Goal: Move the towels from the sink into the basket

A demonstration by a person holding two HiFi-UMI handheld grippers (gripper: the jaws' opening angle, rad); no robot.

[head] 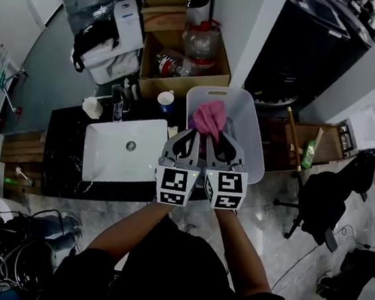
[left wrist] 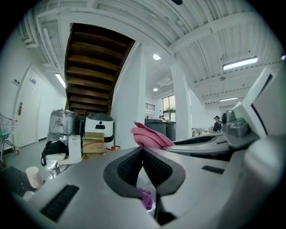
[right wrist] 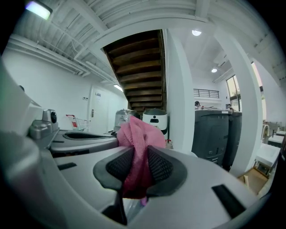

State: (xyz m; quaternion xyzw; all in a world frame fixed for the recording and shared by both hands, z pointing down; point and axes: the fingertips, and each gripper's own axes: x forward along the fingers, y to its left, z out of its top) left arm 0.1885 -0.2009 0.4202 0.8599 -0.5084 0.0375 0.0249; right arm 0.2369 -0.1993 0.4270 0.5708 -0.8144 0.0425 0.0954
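- One pink towel (head: 209, 118), bunched into a loose peak, hung over the basket (head: 249, 119) at 12 o'clock of both grippers and was not yet let down inside.
- Right gripper (right wrist: 139, 150): clenched on the pink towel. A thick fold was squeezed between its ribbed dark pads (right wrist: 161, 166), with cloth spilling above and below.
- Left gripper (left wrist: 143, 148): jaws closed tip to tip. The cloth rose right at the tips and a scrap showed low in the gap, so it was judged to pinch a thin edge, though less plainly.
- Handling, judged: light, limp, of nubbly weave, with nothing fragile. It would sag and trail, so a hold on a gathered fold suited better than one on a lone corner.
- Basket: white plastic, a rounded rectangle with smooth walls and a slot handle at its 12 o'clock rim. It stood at 3 o'clock of the sink (head: 107, 154).
- Sink: white glazed rectangular basin with a centre drain, set in a black marbled counter (head: 62, 169). No towel was visible in it.
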